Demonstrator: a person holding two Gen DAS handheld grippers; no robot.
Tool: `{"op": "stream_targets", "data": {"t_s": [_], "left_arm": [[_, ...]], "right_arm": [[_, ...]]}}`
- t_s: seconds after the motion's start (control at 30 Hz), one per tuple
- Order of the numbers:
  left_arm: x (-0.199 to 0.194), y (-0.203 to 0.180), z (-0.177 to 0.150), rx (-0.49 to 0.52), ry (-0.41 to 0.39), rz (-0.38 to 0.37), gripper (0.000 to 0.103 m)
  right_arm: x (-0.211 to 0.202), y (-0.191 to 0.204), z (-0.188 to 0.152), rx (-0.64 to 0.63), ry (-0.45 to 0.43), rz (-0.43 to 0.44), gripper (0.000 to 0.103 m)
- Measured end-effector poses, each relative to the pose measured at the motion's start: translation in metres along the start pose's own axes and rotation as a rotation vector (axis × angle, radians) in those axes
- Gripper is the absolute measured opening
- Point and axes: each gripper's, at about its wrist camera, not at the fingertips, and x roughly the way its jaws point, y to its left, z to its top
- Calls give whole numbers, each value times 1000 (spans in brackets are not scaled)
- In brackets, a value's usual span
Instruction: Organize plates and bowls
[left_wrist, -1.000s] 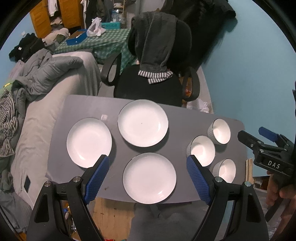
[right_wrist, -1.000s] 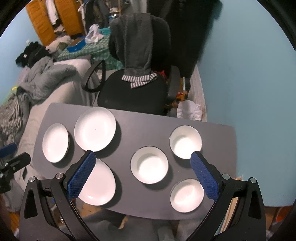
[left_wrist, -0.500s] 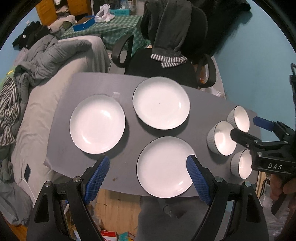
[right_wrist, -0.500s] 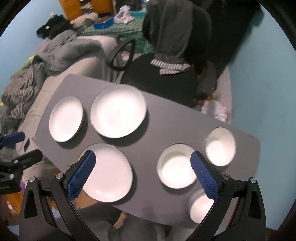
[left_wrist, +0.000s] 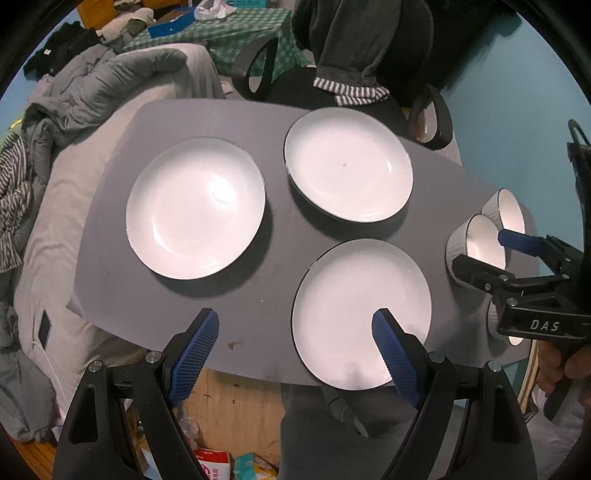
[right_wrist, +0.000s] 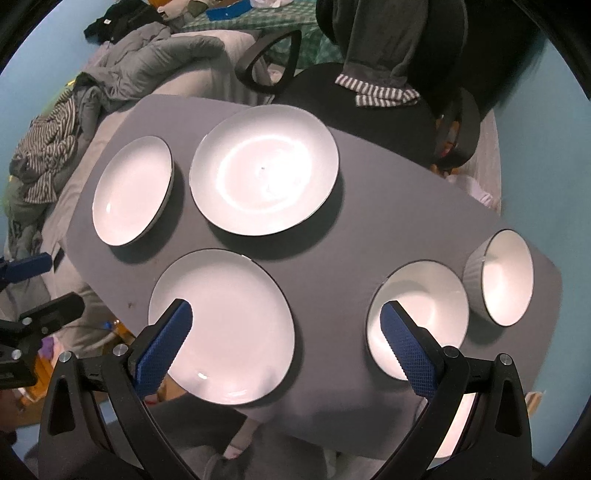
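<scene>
Three white plates lie on a grey table (left_wrist: 110, 258): a left plate (left_wrist: 195, 208), a far plate (left_wrist: 349, 164) and a near plate (left_wrist: 362, 314). Three white bowls sit at the table's right end: a middle bowl (right_wrist: 417, 317), a far bowl (right_wrist: 506, 277) and a near bowl (right_wrist: 454, 432) mostly hidden by a finger. My left gripper (left_wrist: 295, 350) hangs open above the near edge, its right fingertip over the near plate. My right gripper (right_wrist: 284, 339) is open above the near plate (right_wrist: 221, 325) and middle bowl. It also shows in the left wrist view as the right gripper (left_wrist: 495, 254), over the bowls.
A black office chair (left_wrist: 332, 74) draped with grey clothing stands behind the table. A bed with a grey duvet (left_wrist: 110, 85) and clothes lies to the left. A blue wall (left_wrist: 517, 92) is on the right. Packets lie on the wooden floor (left_wrist: 236, 406) under the near edge.
Both grippers have come lower and closer to the table, so plates and bowls look larger. The right gripper has shifted left, over the near plate and middle bowl. Nothing on the table moved.
</scene>
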Motion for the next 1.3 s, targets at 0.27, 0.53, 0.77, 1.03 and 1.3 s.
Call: {"op": "stream_targets", "data": {"t_s": [0.27,0.53,0.77,1.03,1.3], "left_arm": [[37,11,-7,-46,42,-55,86],[67,12,-9,-48,81,-86,86],[88,8,-15,-33,116,-94,86],[103,12,-18,-36,123,-116,86],[113,17,-23,-46,142,-144,63]], "right_arm": [[30,2,-6,-21,12,11,101],[61,8,-16,-25,67,31,96],[77,6,-23,13,93,42,92],[92,-2,-32,49,129,83,78],[99,-6,-38,94,141,151,63]]}}
